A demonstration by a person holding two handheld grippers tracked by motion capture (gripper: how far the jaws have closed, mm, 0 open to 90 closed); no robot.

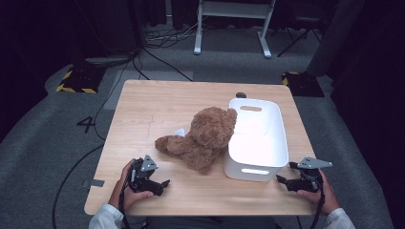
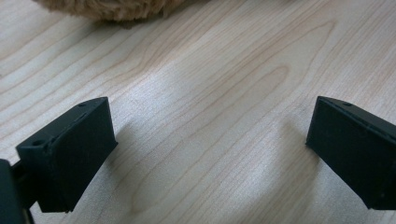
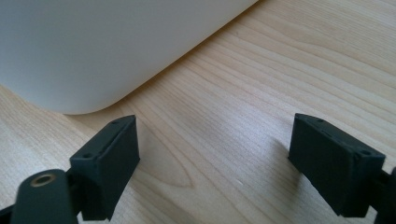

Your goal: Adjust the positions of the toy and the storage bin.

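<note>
The teddy bear (image 1: 203,138) lies slumped on the wooden table (image 1: 153,105), just beyond the left gripper (image 1: 160,183) and a little to its right, its head resting against the near-left wall of the white bin (image 1: 260,162). In the left gripper view a fringe of its brown fur (image 2: 116,9) sits ahead of the jaws, apart from them. The right gripper (image 1: 282,180) rests near the bin's near-right corner (image 3: 93,60), which curves just ahead of its left jaw without touching. Both tools stand wide open with nothing between the jaws — only bare wood. As I read it, the work has not begun: the bear is ungrasped, the bin is empty — reaching, gripping and lifting the bear all remain.
</note>
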